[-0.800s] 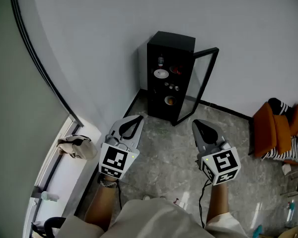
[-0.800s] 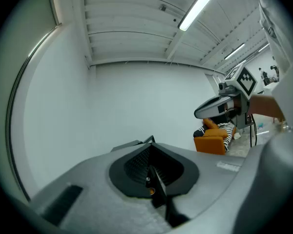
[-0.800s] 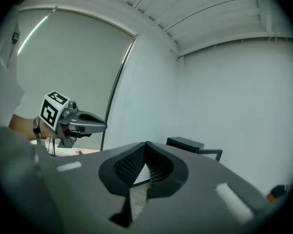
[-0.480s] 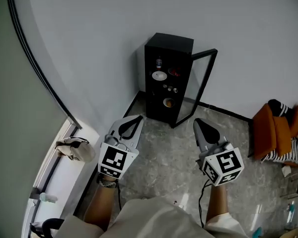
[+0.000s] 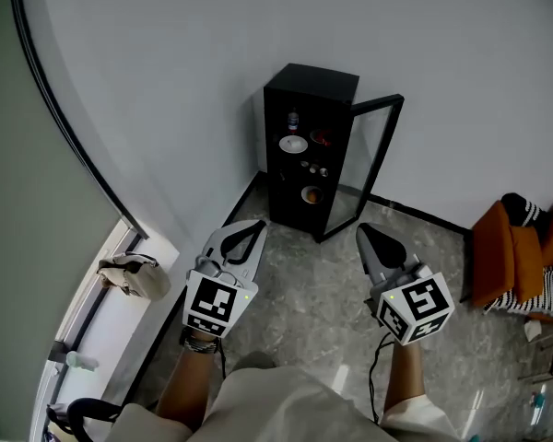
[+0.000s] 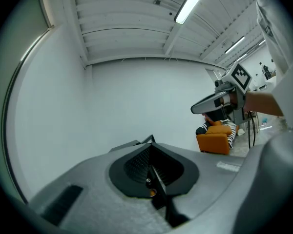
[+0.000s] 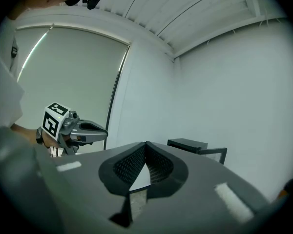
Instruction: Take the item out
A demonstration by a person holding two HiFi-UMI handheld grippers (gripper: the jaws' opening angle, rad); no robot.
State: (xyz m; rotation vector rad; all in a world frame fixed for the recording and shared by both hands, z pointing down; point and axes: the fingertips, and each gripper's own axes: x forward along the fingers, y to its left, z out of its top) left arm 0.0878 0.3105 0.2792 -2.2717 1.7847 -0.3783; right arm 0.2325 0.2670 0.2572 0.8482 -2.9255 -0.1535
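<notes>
A tall black cabinet stands against the wall, and its glass door is swung open to the right. On its shelves I see a small bottle, a white dish, a red item and an orange-lined bowl. Both grippers hover over the floor, well short of the cabinet. My left gripper is shut and empty, its jaws meeting at the tip. My right gripper is also shut with nothing in it. The cabinet top shows beyond the right jaws.
An orange chair with a striped cloth stands at the right. A window ledge at the left carries a beige bag and a small bottle. Grey marble floor lies between me and the cabinet.
The cabinet has drifted slightly left and up in the head view. Both grippers keep nearly the same pose and stay shut.
</notes>
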